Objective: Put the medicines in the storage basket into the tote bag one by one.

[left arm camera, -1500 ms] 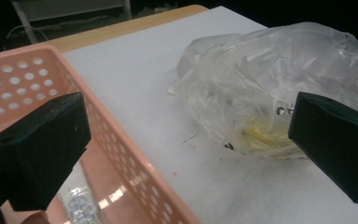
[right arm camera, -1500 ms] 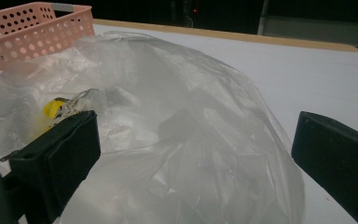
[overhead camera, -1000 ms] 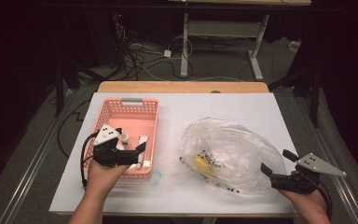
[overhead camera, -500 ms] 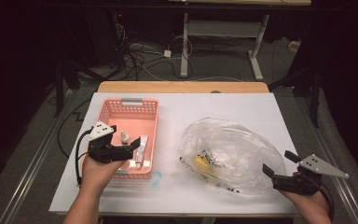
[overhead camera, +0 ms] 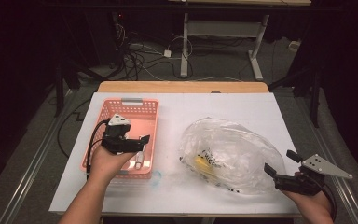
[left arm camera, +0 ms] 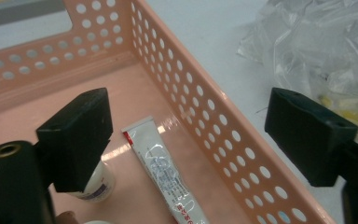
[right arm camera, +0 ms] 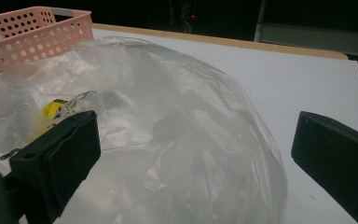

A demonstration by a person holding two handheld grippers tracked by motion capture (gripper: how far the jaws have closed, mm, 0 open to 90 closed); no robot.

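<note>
The tube (left arm camera: pixel 165 175) lies flat on the floor of the basket (left arm camera: pixel 223 135), just below and between the jaws of the left hand-held gripper (left arm camera: pixel 186 135), its crimped end pointing away toward the far wall and its cap end cut off by the bottom edge of the left gripper view. It looks set down on purpose, lengthwise along the side wall where it cannot roll. The jaws stand spread above it with nothing between them; they have just been closing a little, and they pinch nothing. One jaw hangs inside the basket, the other out over the side wall, so the gripper seems to be drawing off toward the bag. Under the inner jaw sits a small white bottle (left arm camera: pixel 98 184), mostly covered by that jaw, its label too small to read; a second white rim (left arm camera: pixel 95 222) shows at the very bottom edge, and I cannot tell what it is. In the high view the left hand-held gripper (overhead camera: pixel 142 140) hovers over the near right part of the basket (overhead camera: pixel 135 105), which stands on the white surface (overhead camera: pixel 223 107). Beyond the side wall lies the clear bag (overhead camera: pixel 228 154), crumpled and puffed up, with something yellow (overhead camera: pixel 200 162) inside, blurred by the folds. The right hand-held gripper (overhead camera: pixel 279 163) rests at the bag's near right edge, jaws spread wide and close beside the film, probably ready to steady it. What else the bag holds I cannot make out.
</note>
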